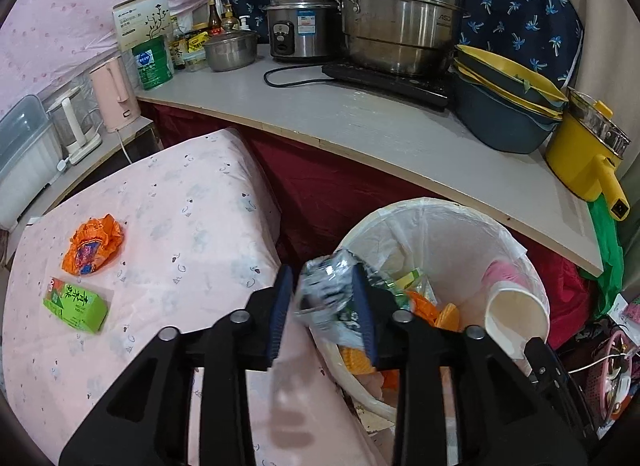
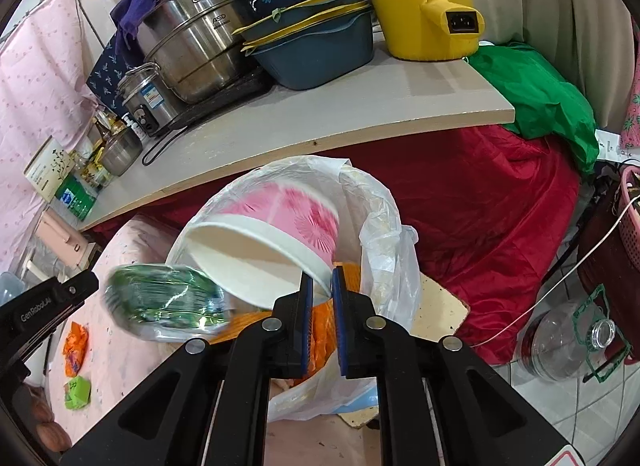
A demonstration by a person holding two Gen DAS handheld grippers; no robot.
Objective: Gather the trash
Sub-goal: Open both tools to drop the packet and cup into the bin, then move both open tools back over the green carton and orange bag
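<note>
**Inspector A:** Two pieces of trash lie at far left on our pink-sheeted table (image 1: pixel 180 201): a crumpled orange wrapper (image 1: pixel 93 244) and, just beside it, a green carton (image 1: pixel 76 305) with printed characters, somewhat dented.

**Inspector B:** Noted. Next to the right we find the left gripper (image 1: pixel 322 308). What of its fingers?

**Inspector A:** We see them partly open, with a crumpled silver-and-green wrapper (image 1: pixel 326 292) between the blue pads. It is motion-blurred; it lies against the right pad, and we cannot tell whether the left pad touches it. It sits over the near rim of the bin (image 1: pixel 432 234).

**Inspector B:** And the bin itself?

**Inspector A:** White, round, lined with a clear plastic bag (image 2: pixel 384 234). Inside we record orange wrappers, a yellow-green packet and other scraps.

**Inspector B:** Further right, the right gripper (image 2: pixel 322 294). We find its fingers nearly closed, pinching the rim of a paper cup (image 2: pixel 276 238), white inside, pink with a floral print outside. The cup is tilted on its side, mouth toward us, over the bin's opening.

**Inspector A:** Behind, we log a grey counter (image 1: pixel 400 133) bearing steel pots, stacked basins and a yellow electric pot.
</note>
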